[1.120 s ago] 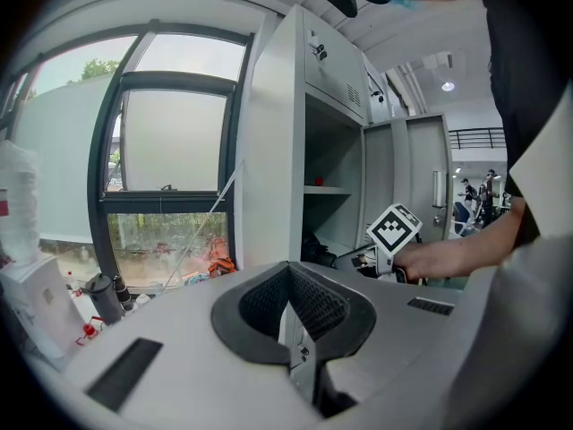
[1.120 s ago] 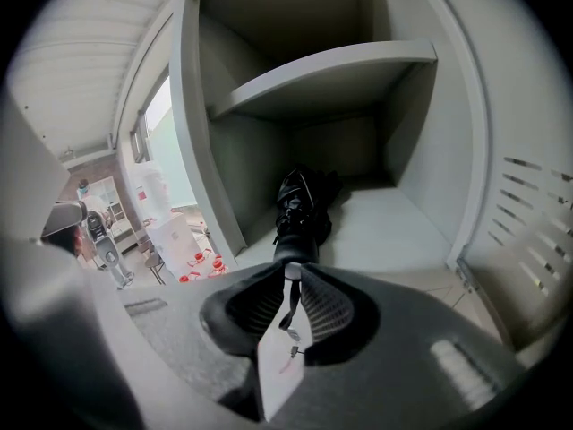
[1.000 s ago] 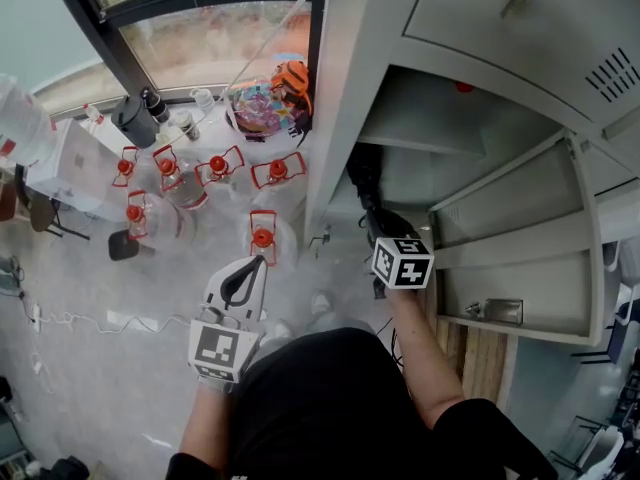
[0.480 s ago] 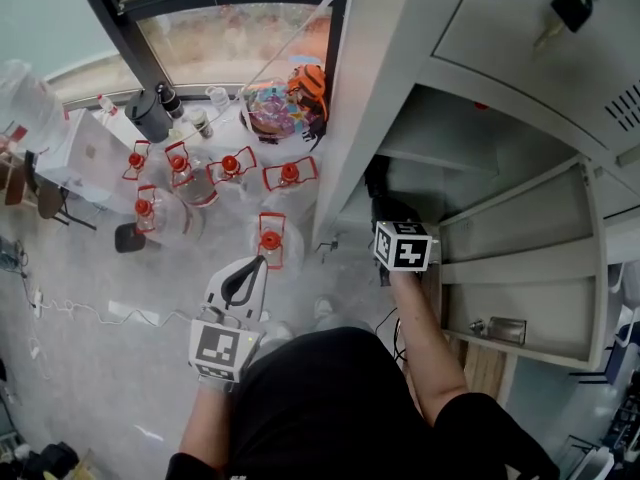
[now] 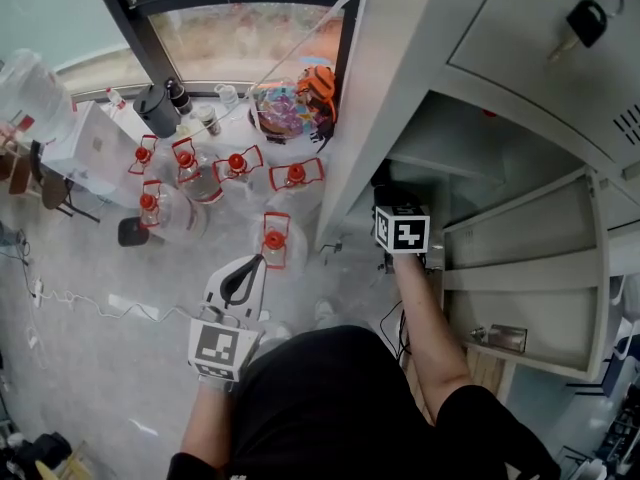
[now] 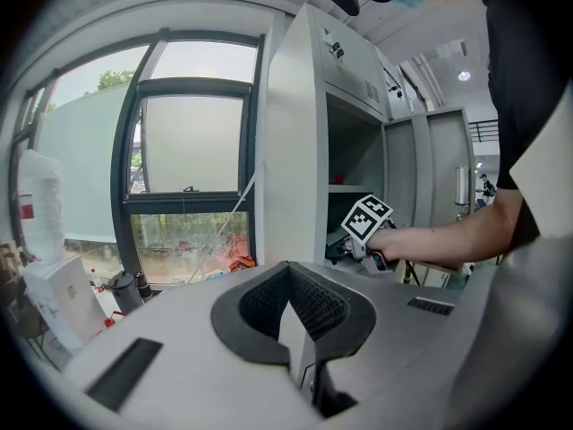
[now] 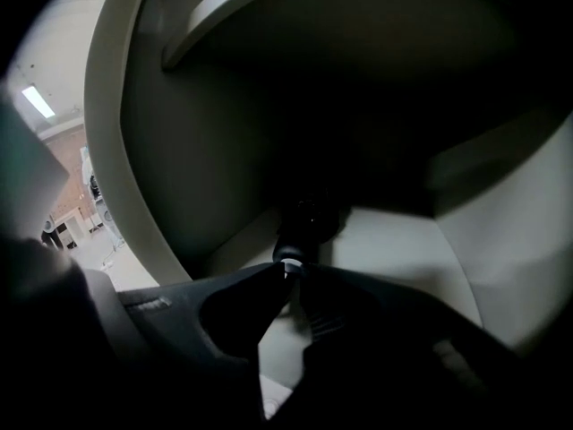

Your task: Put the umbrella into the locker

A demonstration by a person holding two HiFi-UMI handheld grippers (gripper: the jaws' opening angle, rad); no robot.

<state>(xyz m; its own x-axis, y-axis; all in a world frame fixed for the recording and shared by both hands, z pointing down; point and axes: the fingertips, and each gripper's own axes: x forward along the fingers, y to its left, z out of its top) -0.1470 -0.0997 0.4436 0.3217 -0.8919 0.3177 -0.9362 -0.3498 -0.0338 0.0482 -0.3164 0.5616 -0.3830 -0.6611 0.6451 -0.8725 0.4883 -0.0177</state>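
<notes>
The black folded umbrella (image 5: 382, 181) points into the open compartment of the grey locker (image 5: 400, 88), its far end in the shadow inside. My right gripper (image 5: 390, 206) is shut on its near end, just at the locker's opening. In the right gripper view the umbrella (image 7: 307, 220) stretches ahead of the right gripper (image 7: 288, 272) above the compartment's pale floor (image 7: 403, 240); how far it touches that floor is hidden by the dark. My left gripper (image 5: 254, 262) hangs shut and empty over the room's floor, left of the locker. In the left gripper view the left gripper (image 6: 288, 278) faces the locker (image 6: 291, 150).
Several big water bottles with red handles (image 5: 275, 238) stand on the floor left of the locker. A colourful bag (image 5: 290, 103) and a dark flask (image 5: 158, 108) sit by the window. The locker's door (image 5: 520, 258) hangs open on the right, with keys (image 5: 585, 18) in an upper door.
My right gripper has carried the umbrella further into the locker's compartment and rolled a little. The left gripper has stayed in place.
</notes>
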